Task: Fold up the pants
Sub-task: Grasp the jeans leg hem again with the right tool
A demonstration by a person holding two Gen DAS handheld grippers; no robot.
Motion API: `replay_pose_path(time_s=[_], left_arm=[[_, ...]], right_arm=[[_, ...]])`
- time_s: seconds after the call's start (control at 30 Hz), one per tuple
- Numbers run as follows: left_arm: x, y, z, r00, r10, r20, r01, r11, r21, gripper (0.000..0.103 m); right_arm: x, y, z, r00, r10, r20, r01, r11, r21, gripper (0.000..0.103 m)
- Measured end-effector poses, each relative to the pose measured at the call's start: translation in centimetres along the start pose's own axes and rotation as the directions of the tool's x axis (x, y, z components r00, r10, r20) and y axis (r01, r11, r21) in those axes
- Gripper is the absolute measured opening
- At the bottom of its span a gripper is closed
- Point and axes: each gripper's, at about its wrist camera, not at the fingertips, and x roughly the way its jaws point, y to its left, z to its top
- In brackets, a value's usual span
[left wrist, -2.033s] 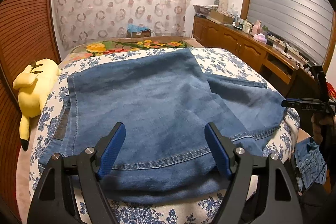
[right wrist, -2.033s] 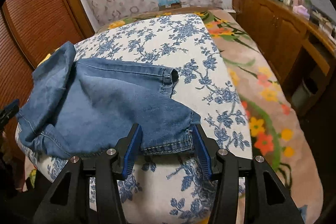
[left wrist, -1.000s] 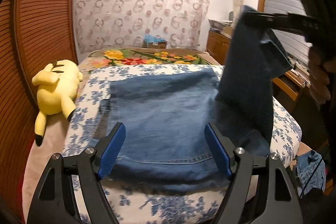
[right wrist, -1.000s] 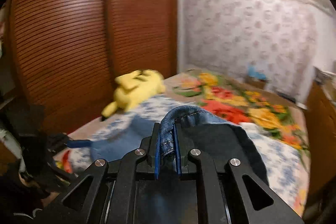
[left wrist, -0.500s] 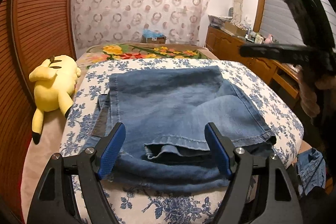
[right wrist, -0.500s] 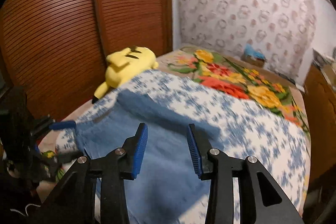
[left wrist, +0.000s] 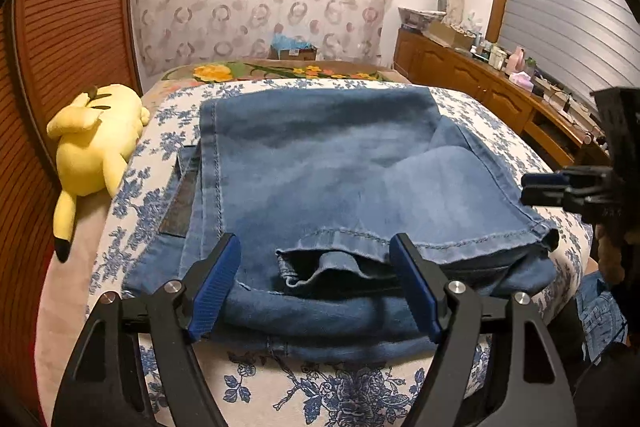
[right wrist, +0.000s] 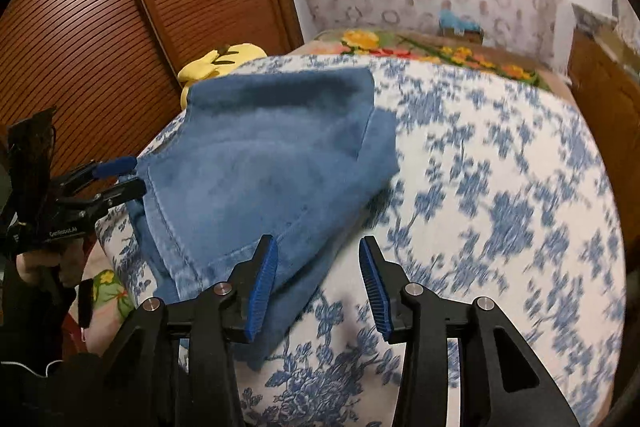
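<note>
Blue denim pants lie folded on the bed, one leg laid across the rest, its hem facing me. My left gripper hovers just over that near hem. Its jaws stand wide and are closing slightly, and the pads do not press the cloth. Seen from the left wrist, my right gripper hangs at the pants' right edge. In its own view, the right gripper is over the corner of the pants. Its jaws are opening and nothing is pinched. The left gripper shows at the far side.
The bed has a white cover with blue flowers. A yellow plush toy lies at its left edge beside slatted wooden doors. A wooden cabinet with clutter runs along the right. More denim lies low at the right.
My right gripper held a pant leg up, carried it over and let go. The leg now lies folded on the pants. The right gripper has opened and dropped down. The left one sank slightly.
</note>
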Motion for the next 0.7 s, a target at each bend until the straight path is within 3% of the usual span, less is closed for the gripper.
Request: replay_pose_path(time_s=[0.17,0.4,0.43,0.5,0.53,0.57,0.7], left_arm=[[0.8,0.4,-0.1,0.999,-0.039,-0.011,0.039,0.999,-0.02,0.068],[1.6,0.0,0.2,0.999,-0.035,-0.03,0.034,0.999,-0.013,0.067],[1.6,0.0,0.2,0.999,-0.035,-0.028,0.035,0.999,-0.012,0.067],[1.6,0.0,0.2,0.999,-0.036,-0.029,0.036,0.999,-0.015,0.067],[1.6,-0.1,0.2,0.999,-0.035,-0.028,0.034,0.999,-0.015,0.067],[1.5,0.0,0.1,0.999,-0.035,-0.026,0.035,0.999,-0.014,0.067],[1.2,0.2,0.2,1.0,-0.012,-0.013,0.011,1.0,-0.014,0.067]], right_arm=[[0.8,1.4,0.3,0.998,0.069,-0.009,-0.069,0.997,0.027,0.044],[2.0,2.6,1.1,0.99,0.137,-0.019,-0.136,0.99,0.043,0.044],[2.1,2.9,1.4,0.989,0.145,-0.011,-0.145,0.989,0.036,0.042],[3.2,3.5,2.7,0.989,0.15,-0.009,-0.15,0.989,0.011,0.027],[3.3,3.9,3.4,0.99,0.138,-0.008,-0.138,0.99,-0.009,0.013],[3.6,3.8,3.9,0.99,0.139,-0.004,-0.139,0.99,-0.024,0.007],[3.9,4.3,6.8,0.988,0.148,0.032,-0.144,0.985,-0.098,0.004]])
